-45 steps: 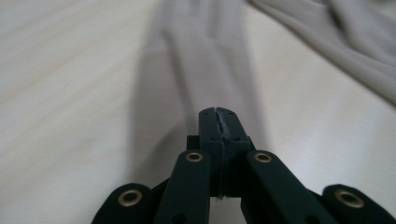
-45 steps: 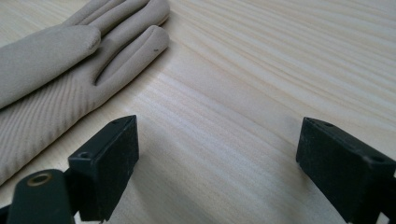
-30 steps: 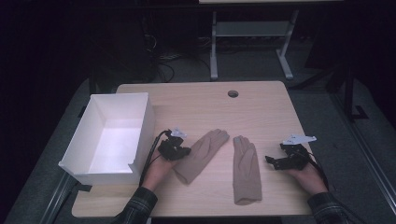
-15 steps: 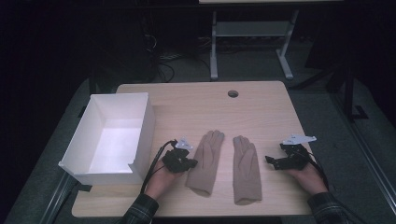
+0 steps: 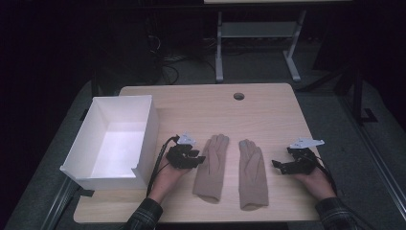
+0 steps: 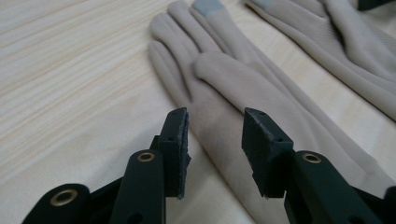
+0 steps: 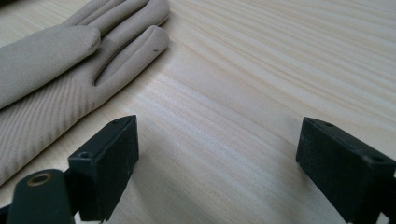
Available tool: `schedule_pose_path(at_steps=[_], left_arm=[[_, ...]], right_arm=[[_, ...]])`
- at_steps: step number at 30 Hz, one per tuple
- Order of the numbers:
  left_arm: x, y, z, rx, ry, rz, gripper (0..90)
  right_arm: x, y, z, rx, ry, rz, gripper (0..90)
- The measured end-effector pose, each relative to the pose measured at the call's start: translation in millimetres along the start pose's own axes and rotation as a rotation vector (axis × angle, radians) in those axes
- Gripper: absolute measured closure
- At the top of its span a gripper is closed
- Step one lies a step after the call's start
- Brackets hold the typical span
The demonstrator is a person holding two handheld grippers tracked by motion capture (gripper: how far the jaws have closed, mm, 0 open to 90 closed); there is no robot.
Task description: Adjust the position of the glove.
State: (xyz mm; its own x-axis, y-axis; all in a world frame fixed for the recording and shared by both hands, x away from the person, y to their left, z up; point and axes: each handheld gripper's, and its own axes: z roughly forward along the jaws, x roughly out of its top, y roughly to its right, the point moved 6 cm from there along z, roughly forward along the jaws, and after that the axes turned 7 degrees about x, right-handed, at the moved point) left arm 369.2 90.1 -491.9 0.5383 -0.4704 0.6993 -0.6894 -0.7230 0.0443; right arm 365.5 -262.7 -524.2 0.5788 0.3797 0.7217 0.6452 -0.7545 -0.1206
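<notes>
High view: one white box (image 5: 115, 141) sits at the table's (image 5: 201, 103) left edge, its open top showing a bare floor and its left side hanging past that edge. Just right of the box, near the front edge, one hand holds the left gripper (image 5: 196, 157), whose jaws point right at the first of two beige gloves. This left glove (image 5: 213, 165) lies flat, fingers toward the far edge and cuff toward the front edge, tilted slightly. The second glove (image 5: 251, 173) lies just beside it to the right, apart from it and laid the same way, with a grey tip on one finger. Farther right, near the right edge, the other hand holds the right gripper (image 5: 276, 164), jaws pointing left at that second glove, not touching it.

In the left gripper view, the left gripper (image 6: 215, 140) has its jaws parted by a narrow gap with the left glove (image 6: 243, 93) lying beneath; whether they touch it cannot be told.

In the right gripper view, the right gripper (image 7: 217, 163) is spread wide over bare wood, holding nothing, with the second glove (image 7: 60, 70) off to one side.
</notes>
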Motion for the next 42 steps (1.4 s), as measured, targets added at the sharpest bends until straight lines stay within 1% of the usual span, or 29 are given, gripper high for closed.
schedule_pose_path(at_steps=[1,3,5,7,8,9,10,14,17,20,22,24,25,26,27,28,29,30,31,32,33,34,35,36,37,38,39,41,42], left_arm=[[-1.2,-1.7,2.2,0.004,-0.006,-0.005,59.7],[-2.8,-0.6,4.7,-0.010,-0.008,-0.020,58.6],[-4.0,0.9,6.3,-0.003,-0.014,-0.006,58.3],[-6.0,2.4,8.4,0.003,-0.032,0.009,57.9],[-7.3,2.2,9.6,0.009,-0.040,0.010,57.9],[-8.4,2.6,11.1,0.008,-0.044,0.003,57.9],[-9.5,3.0,12.4,0.002,-0.046,0.004,58.1],[-10.3,5.4,12.2,-0.004,-0.055,0.000,63.3],[-10.7,6.8,12.3,-0.019,-0.054,-0.023,69.5],[-10.9,8.9,12.3,-0.041,-0.061,-0.039,78.4],[-9.8,9.6,11.8,-0.047,-0.055,-0.051,86.5],[-9.3,8.2,11.5,-0.051,-0.064,-0.065,87.5],[-8.8,7.6,11.3,-0.059,-0.059,-0.078,87.9],[-8.3,6.7,10.9,-0.073,-0.053,-0.101,88.0],[-7.7,5.7,10.0,-0.088,-0.048,-0.114,88.1],[-7.0,4.7,8.7,-0.095,-0.042,-0.119,88.2],[-6.5,3.7,7.0,-0.099,-0.046,-0.113,88.2],[-5.1,3.0,5.2,-0.102,-0.040,-0.116,88.2],[-3.2,2.9,3.2,-0.105,-0.029,-0.119,88.2],[-2.3,3.1,2.2,-0.108,-0.025,-0.119,88.2],[-1.3,3.0,1.1,-0.105,-0.022,-0.117,88.2],[-0.9,2.1,-0.3,-0.107,-0.025,-0.108,88.2],[0.1,2.4,-0.6,-0.109,-0.016,-0.116,88.2],[0.8,2.2,-1.4,-0.111,-0.016,-0.114,88.2],[1.6,2.3,-2.0,-0.115,-0.015,-0.114,88.2],[2.5,2.3,-2.7,-0.116,-0.012,-0.113,88.2],[3.6,2.5,-3.5,-0.120,-0.007,-0.113,88.2],[5.1,2.8,-5.3,-0.125,-0.006,-0.108,88.2],[5.7,2.7,-6.1,-0.127,-0.001,-0.106,88.2]], right_arm=[[0.0,0.0,0.0,0.000,0.000,0.000,12.3],[0.0,0.0,0.0,0.000,0.000,-0.001,12.3],[0.0,0.1,0.1,0.000,0.000,0.000,12.4],[0.0,0.0,0.1,0.000,0.000,-0.001,12.3],[0.0,0.1,0.0,0.000,0.000,-0.001,12.3],[0.0,0.1,0.1,0.000,0.000,-0.001,12.4],[0.0,0.0,0.0,0.000,0.000,0.000,12.4],[0.0,0.0,0.0,-0.001,0.000,0.000,12.4],[0.1,0.1,0.1,0.000,0.001,-0.001,12.4],[0.2,-0.3,0.0,0.002,0.003,-0.006,13.4],[0.2,-1.5,0.1,0.005,0.004,-0.005,14.0],[0.4,-3.3,-0.1,0.014,0.004,-0.015,15.8],[0.6,-4.5,0.3,0.017,0.004,-0.017,16.5],[0.8,-5.6,-0.2,0.022,0.003,-0.021,21.2],[1.4,-7.0,-1.2,0.031,0.006,-0.031,28.6],[1.8,-8.7,-2.3,0.040,0.005,-0.029,31.2],[2.4,-9.4,-3.1,0.048,0.008,-0.031,37.1],[2.8,-10.3,-4.3,0.054,0.010,-0.029,45.7],[4.1,-11.7,-6.4,0.063,0.020,-0.033,51.7],[6.2,-12.8,-9.1,0.062,0.036,-0.035,59.7],[7.0,-12.8,-10.7,0.059,0.039,-0.046,67.1],[8.0,-14.3,-12.9,0.061,0.046,-0.048,72.3],[8.6,-15.7,-14.6,0.073,0.047,-0.055,79.6],[8.1,-17.8,-16.0,0.087,0.043,-0.058,86.6],[7.2,-20.1,-17.4,0.101,0.039,-0.068,89.7],[5.6,-23.0,-18.1,0.117,0.029,-0.071,89.8],[3.6,-25.8,-18.7,0.129,0.015,-0.087,89.8],[0.3,-34.0,-20.0,0.156,-0.006,-0.106,89.8],[-2.0,-40.3,-20.6,0.171,-0.020,-0.123,89.8]])
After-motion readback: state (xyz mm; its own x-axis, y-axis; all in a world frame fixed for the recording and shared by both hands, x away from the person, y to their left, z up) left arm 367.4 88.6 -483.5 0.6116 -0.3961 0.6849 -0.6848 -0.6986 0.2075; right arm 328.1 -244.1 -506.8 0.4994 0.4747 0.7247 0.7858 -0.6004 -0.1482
